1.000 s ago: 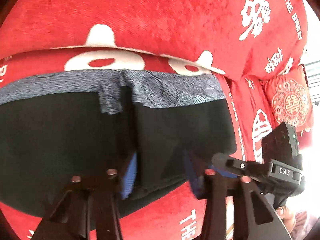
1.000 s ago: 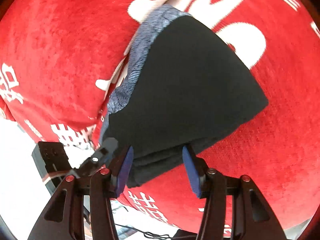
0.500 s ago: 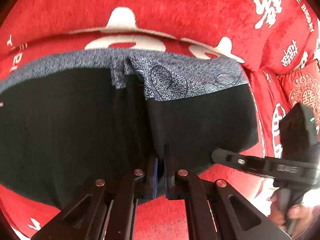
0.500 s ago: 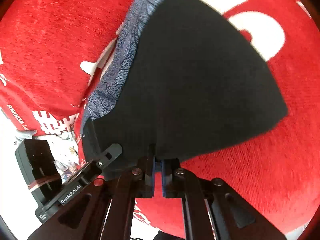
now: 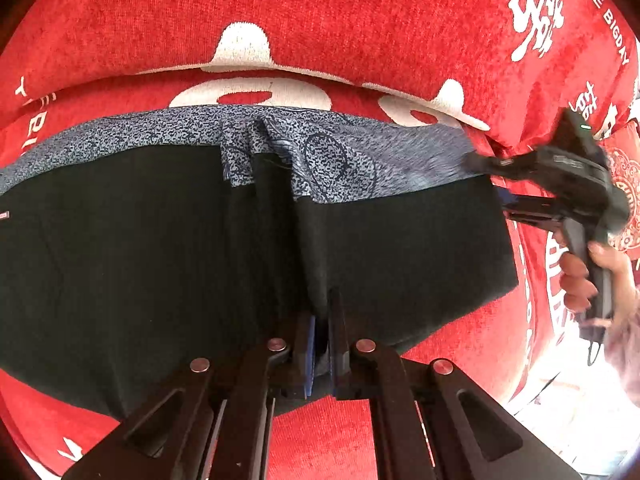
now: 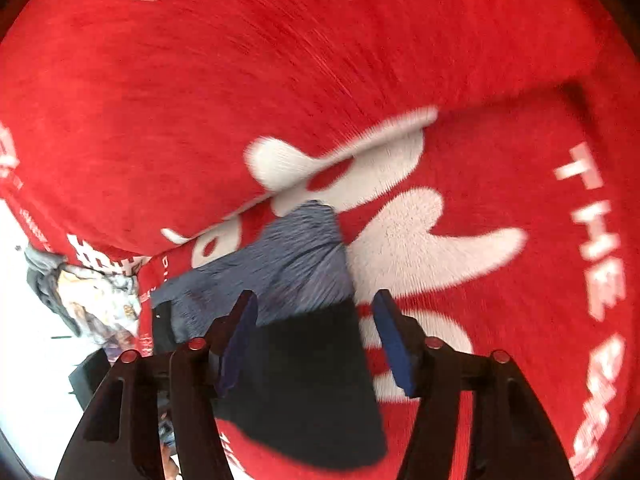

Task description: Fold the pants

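Left fingers [image 5: 320, 328] still pinched on pants [image 5: 160, 248], right fingers [image 6: 316, 336] just reopened, released, shifted to waistband end.

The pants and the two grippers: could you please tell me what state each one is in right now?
pants: black, patterned waistband, lying folded on the red sofa cover.
left gripper: shut on the pants' near edge.
right gripper: jaws apart, just opened, fabric between but not pinched.

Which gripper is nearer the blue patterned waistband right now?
Right. The right gripper, jaws just opened, straddles the pants edge at the blue patterned waistband. The left gripper is shut on the black fabric's near edge, away from the band.
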### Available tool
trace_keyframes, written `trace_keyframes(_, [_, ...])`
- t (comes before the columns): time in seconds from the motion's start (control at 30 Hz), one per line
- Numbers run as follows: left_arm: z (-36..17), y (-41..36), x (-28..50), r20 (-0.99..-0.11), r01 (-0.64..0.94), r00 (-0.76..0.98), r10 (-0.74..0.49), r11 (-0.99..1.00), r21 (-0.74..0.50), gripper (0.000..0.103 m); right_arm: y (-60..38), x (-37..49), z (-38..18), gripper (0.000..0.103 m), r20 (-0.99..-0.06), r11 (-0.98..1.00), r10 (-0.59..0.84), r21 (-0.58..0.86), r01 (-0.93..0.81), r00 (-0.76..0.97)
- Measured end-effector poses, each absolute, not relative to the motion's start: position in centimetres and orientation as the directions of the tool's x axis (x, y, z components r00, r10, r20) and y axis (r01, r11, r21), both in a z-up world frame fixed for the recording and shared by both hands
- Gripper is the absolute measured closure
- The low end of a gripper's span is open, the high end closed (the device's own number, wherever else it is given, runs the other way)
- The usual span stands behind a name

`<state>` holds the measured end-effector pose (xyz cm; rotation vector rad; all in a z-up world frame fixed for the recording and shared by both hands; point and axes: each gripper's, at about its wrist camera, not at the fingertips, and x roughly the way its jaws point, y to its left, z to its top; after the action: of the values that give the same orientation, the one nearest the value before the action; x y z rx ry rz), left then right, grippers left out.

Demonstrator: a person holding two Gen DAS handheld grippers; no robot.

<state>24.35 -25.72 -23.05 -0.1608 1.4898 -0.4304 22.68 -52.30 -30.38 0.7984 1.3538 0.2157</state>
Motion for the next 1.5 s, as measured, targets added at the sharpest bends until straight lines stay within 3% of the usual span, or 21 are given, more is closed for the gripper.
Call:
trace_keyframes(0.07, [-23.0, -25.8, 24.5, -0.929, 0.175, 0.023, -0.369, 0.917, -0.360, 0.097, -52.0, 23.7, -32.3, 0.061, -0.764, 0.690, 0.613, 0.641, 0.336, 0.201])
trace_keyframes(0.23, [-23.2, -25.8, 24.5, -0.924, 0.174, 0.031, -0.380, 0.913, -0.370, 0.097, -51.4, 23.5, -30.0, 0.070, -0.758, 0.692, 0.622, 0.650, 0.315, 0.197])
trace_keyframes(0.27, [-23.2, -26.1, 24.7, -0.929, 0.173, 0.036, -0.368, 0.918, -0.357, 0.096, -50.9, 23.8, -30.0, 0.069, -0.808, 0.751, 0.564, 0.589, 0.299, 0.174])
trace_keyframes(0.3, [-23.1, -26.3, 24.7, -0.935, 0.177, 0.037, -0.353, 0.923, -0.341, 0.096, -50.1, 24.2, -30.4, 0.057, -0.882, 0.839, 0.452, 0.471, 0.274, 0.134])
trace_keyframes(0.37, [-22.7, -26.4, 24.7, -0.942, 0.179, 0.042, -0.332, 0.930, -0.320, 0.096, -48.2, 24.9, -30.3, 0.048, -0.941, 0.922, 0.307, 0.332, 0.201, 0.142])
trace_keyframes(0.43, [-21.8, -25.9, 24.5, -0.951, 0.176, 0.070, -0.302, 0.942, -0.286, 0.078, -46.5, 25.2, -29.1, 0.045, -0.964, 0.958, 0.216, 0.239, 0.158, 0.153])
trace_keyframes(0.47, [-21.5, -25.5, 24.4, -0.956, 0.174, 0.089, -0.279, 0.950, -0.261, 0.056, -46.0, 25.0, -28.4, 0.045, -0.965, 0.963, 0.206, 0.229, 0.142, 0.160])
trace_keyframes(0.5, [-21.0, -25.0, 24.3, -0.958, 0.170, 0.111, -0.265, 0.955, -0.244, 0.042, -45.4, 24.5, -27.3, 0.045, -0.967, 0.969, 0.185, 0.209, 0.133, 0.173])
trace_keyframes(0.57, [-20.3, -23.5, 24.0, -0.956, 0.147, 0.139, -0.260, 0.960, -0.240, 0.041, -44.9, 23.4, -25.3, 0.045, -0.962, 0.976, 0.160, 0.188, 0.114, 0.220])
trace_keyframes(0.63, [-20.3, -22.4, 23.8, -0.960, 0.123, 0.130, -0.249, 0.965, -0.233, 0.041, -43.5, 22.1, -23.4, 0.045, -0.936, 0.960, 0.236, 0.266, 0.084, 0.261])
trace_keyframes(0.73, [-20.7, -20.7, 23.5, -0.969, 0.098, 0.120, -0.216, 0.974, -0.205, 0.041, -38.7, 22.6, -22.9, 0.045, -0.900, 0.921, 0.376, 0.389, 0.016, 0.223])
trace_keyframes(0.87, [-20.8, -18.3, 22.4, -0.973, 0.071, 0.124, -0.195, 0.980, -0.188, 0.041, -33.0, 24.3, -24.7, 0.045, -0.909, 0.922, 0.387, 0.381, -0.068, 0.156])
trace_keyframes(0.9, [-20.9, -18.0, 22.3, -0.973, 0.067, 0.125, -0.194, 0.980, -0.187, 0.041, -30.9, 24.7, -25.8, 0.052, -0.936, 0.944, 0.327, 0.318, -0.086, 0.130])
trace_keyframes(0.93, [-21.0, -17.7, 22.1, -0.974, 0.062, 0.123, -0.193, 0.980, -0.187, 0.041, -30.0, 24.8, -26.3, 0.067, -0.955, 0.961, 0.270, 0.259, -0.095, 0.120])
trace_keyframes(0.97, [-21.1, -17.2, 21.9, -0.975, 0.054, 0.118, -0.189, 0.981, -0.184, 0.041, -29.1, 24.9, -27.3, 0.095, -0.968, 0.971, 0.227, 0.216, -0.106, 0.110])
trace_keyframes(1.17, [-21.9, -15.4, 21.2, -0.976, 0.017, 0.119, -0.182, 0.983, -0.182, 0.041, -28.1, 24.6, -27.9, 0.094, -0.940, 0.944, 0.328, 0.323, -0.070, 0.096])
trace_keyframes(1.27, [-22.1, -15.0, 21.1, -0.979, -0.008, 0.110, -0.172, 0.985, -0.174, 0.041, -26.3, 24.5, -28.9, 0.082, -0.958, 0.954, 0.278, 0.265, -0.141, 0.074])
trace_keyframes(1.3, [-21.9, -14.9, 21.1, -0.978, -0.012, 0.119, -0.174, 0.984, -0.177, 0.041, -26.2, 24.4, -28.6, 0.072, -0.957, 0.953, 0.279, 0.266, -0.146, 0.074])
trace_keyframes(1.37, [-21.6, -14.6, 20.9, -0.977, -0.006, 0.131, -0.166, 0.986, -0.168, 0.041, -26.3, 23.8, -27.3, 0.064, -0.940, 0.936, 0.331, 0.317, -0.155, 0.076])
trace_keyframes(1.43, [-21.6, -14.4, 20.7, -0.980, -0.001, 0.127, -0.156, 0.988, -0.158, 0.041, -27.2, 22.6, -25.6, 0.063, -0.913, 0.911, 0.397, 0.380, -0.159, 0.096])
trace_keyframes(1.5, [-21.9, -14.1, 20.5, -0.981, -0.009, 0.119, -0.152, 0.988, -0.154, 0.041, -28.7, 21.8, -24.5, 0.067, -0.919, 0.928, 0.367, 0.351, -0.121, 0.144])
